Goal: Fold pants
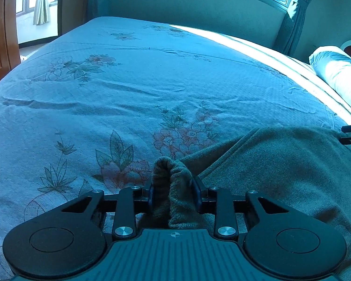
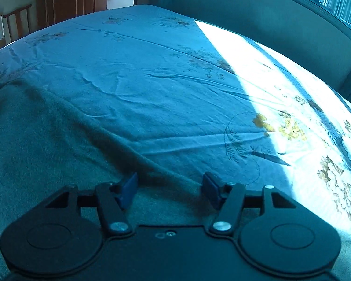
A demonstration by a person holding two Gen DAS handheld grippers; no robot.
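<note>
The pants (image 1: pixel 280 164) are lying on the flowered bedsheet (image 1: pixel 128 82), and they are looking soft, thick and limp, so we are expecting them to sag and bunch. Our left gripper (image 1: pixel 174 194) is pinching a bunched edge tightly. Our right gripper (image 2: pixel 169 188) is hovering with its jaws wide apart over the fabric's edge, holding nothing. We are judging hems and corners the best hold.
</note>
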